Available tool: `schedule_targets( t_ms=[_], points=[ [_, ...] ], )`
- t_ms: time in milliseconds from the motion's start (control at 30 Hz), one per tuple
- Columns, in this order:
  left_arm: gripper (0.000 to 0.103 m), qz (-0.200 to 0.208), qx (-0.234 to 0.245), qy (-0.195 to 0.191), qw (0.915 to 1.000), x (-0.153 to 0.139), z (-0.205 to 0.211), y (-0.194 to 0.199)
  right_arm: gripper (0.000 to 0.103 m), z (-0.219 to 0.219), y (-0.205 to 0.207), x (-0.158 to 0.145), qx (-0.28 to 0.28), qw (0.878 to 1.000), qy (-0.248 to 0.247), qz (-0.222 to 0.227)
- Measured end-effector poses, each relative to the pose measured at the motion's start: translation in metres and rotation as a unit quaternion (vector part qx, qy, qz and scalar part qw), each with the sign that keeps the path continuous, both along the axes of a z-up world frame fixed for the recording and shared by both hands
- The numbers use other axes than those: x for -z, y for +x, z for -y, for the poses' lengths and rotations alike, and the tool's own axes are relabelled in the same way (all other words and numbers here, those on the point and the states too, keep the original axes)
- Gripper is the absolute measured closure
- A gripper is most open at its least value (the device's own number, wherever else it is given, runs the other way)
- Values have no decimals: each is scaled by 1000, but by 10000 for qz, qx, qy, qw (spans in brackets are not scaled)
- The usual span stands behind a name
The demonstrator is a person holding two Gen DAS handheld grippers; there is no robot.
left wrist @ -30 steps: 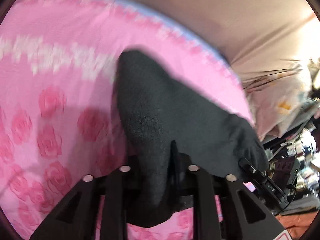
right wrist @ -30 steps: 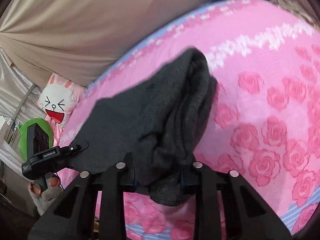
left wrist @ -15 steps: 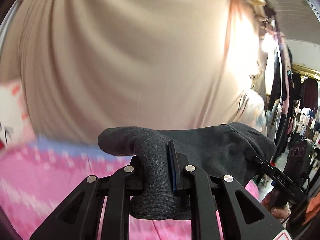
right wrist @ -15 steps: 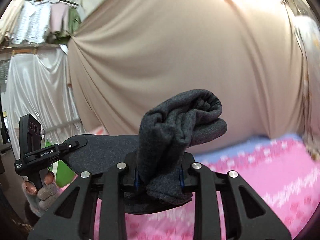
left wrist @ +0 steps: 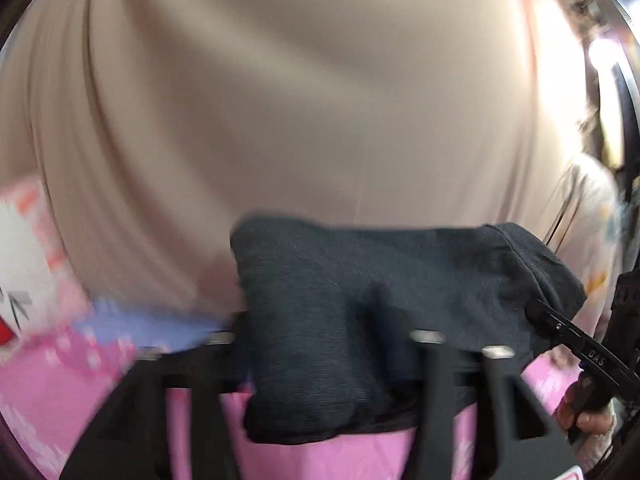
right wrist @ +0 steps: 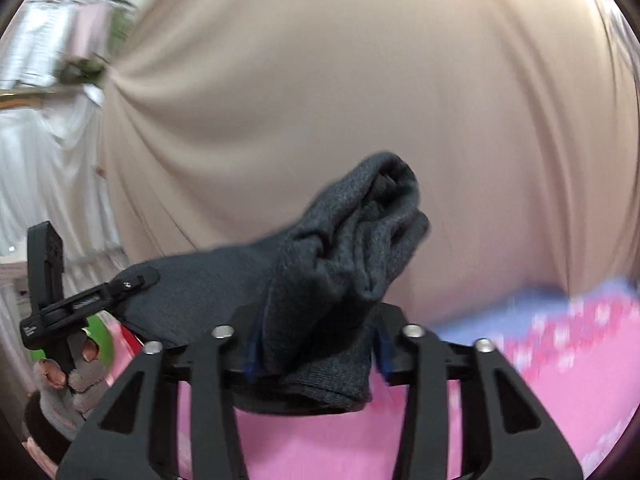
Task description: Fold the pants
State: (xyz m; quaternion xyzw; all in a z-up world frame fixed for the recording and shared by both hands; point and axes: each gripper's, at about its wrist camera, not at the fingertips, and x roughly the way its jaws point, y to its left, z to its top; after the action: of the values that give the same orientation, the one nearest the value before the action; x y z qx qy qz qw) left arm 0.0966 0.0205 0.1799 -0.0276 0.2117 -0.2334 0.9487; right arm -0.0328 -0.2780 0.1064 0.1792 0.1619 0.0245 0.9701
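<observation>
A: Above the bed (left wrist: 60, 400), the pants (left wrist: 360, 300) hang bunched between both hand-held grippers, left (left wrist: 320, 360) and right (right wrist: 316, 344), whose jaws are opening around the cloth.

B: Released this high, the pants could land crumpled, undoing the fold.

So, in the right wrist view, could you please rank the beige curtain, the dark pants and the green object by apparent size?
1. beige curtain
2. dark pants, magnified by nearness to the camera
3. green object, mostly hidden, so its true size is uncertain
</observation>
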Motion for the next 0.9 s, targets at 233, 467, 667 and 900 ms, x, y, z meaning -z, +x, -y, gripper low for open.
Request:
schedule_targets(
  t_ms=[233, 467, 667, 900],
  points=[
    [15, -2370, -787, -473, 9672, 174, -50, 66, 44, 40, 11, 104, 568, 9889, 333, -1334],
    [12, -3023, -948, -359, 9478, 184, -32, 101, 44, 34, 63, 121, 582, 9744, 532, -2105],
    [76, -3083, -630, -300, 9487, 201, -12, 102, 77, 24, 76, 148, 107, 9671, 1081, -2301],
    [66, -3220, -549, -197, 9449, 189, -16, 85, 70, 23, 51, 128, 244, 9756, 589, -2100]
  ],
)
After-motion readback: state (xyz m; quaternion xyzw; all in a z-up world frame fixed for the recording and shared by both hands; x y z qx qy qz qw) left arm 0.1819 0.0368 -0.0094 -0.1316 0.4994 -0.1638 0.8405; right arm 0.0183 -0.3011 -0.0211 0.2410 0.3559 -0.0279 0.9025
